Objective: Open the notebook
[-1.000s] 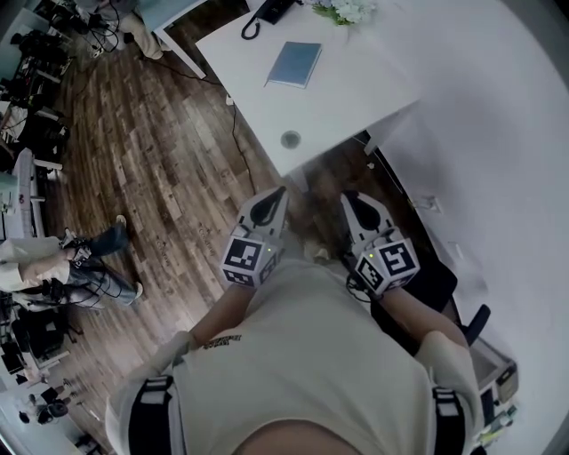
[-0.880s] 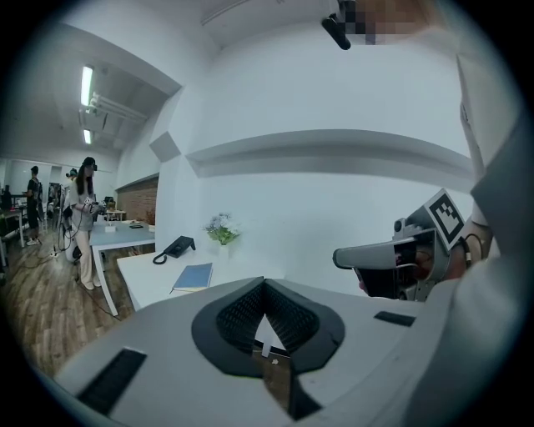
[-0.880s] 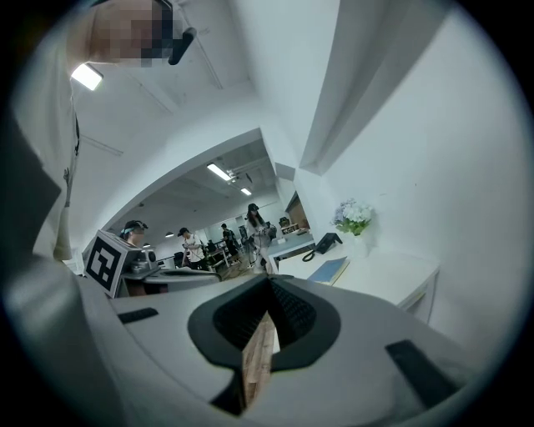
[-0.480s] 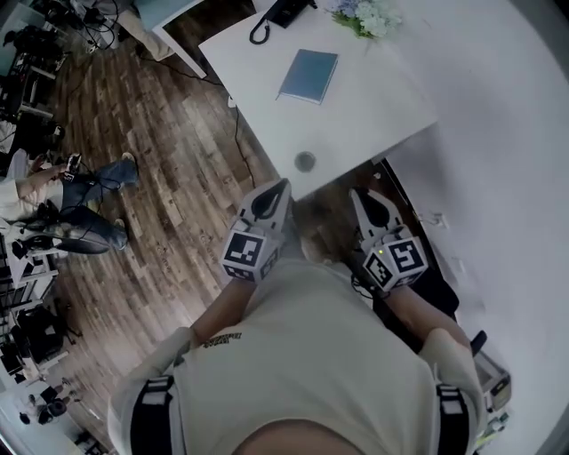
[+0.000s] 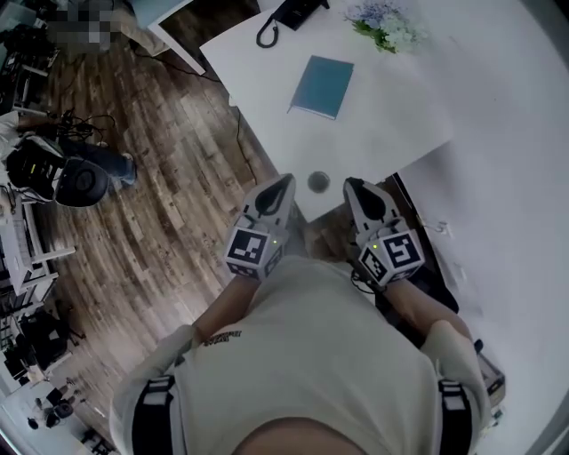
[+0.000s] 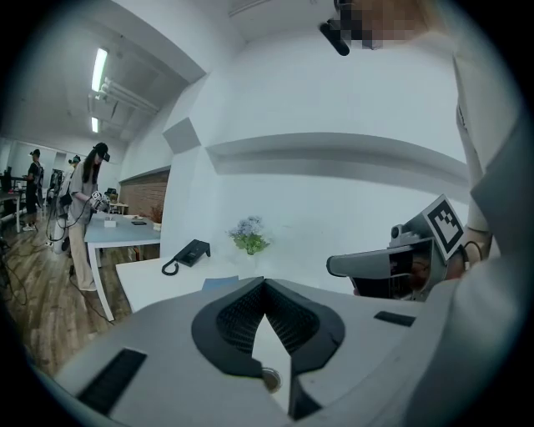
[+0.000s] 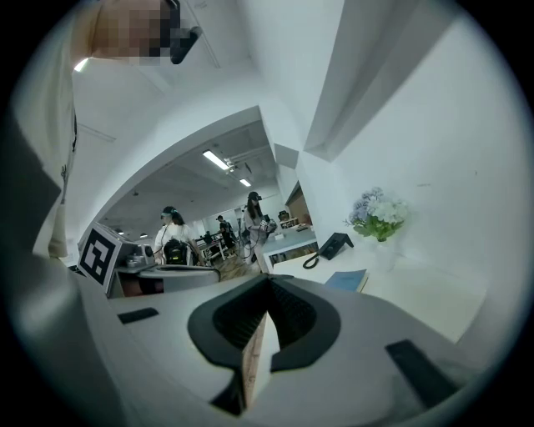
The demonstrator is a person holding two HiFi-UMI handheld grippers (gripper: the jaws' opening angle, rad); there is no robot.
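Two tools: left gripper (image 5: 286, 181) and right gripper (image 5: 353, 185) side by side low in the head view, close against the person's pale shirt (image 5: 311, 355), both pointing toward the near edge of the white table (image 5: 391, 124).
Left gripper (image 6: 265, 282): jaws together, pads meeting at the tips, nothing clamped between; bare tabletop glimpsed through the narrow wedge behind them.
Right gripper (image 7: 268, 282): jaws likewise closed tip to tip, empty.
Marker cubes (image 5: 249, 251): one on each gripper, black-and-white squares facing up toward the head camera.
Notebook (image 5: 322, 86): blue cover, shut, flat on the table, well apart from both grippers, ahead of them toward the far side.
Telephone (image 5: 289, 14): dark, corded, at the far edge, beyond the notebook.
Flowers (image 5: 388, 24): pale bunch with green leaves, right of the telephone, close to the white wall (image 5: 498, 133).
Round grommet (image 5: 318, 182): set in the tabletop by the near edge, between the two gripper tips in the head view.
Floor (image 5: 160, 178): dark wood planks left of the table, cables trailing across.
Background: other people (image 6: 83, 208) standing among further desks, seen small in both gripper views.
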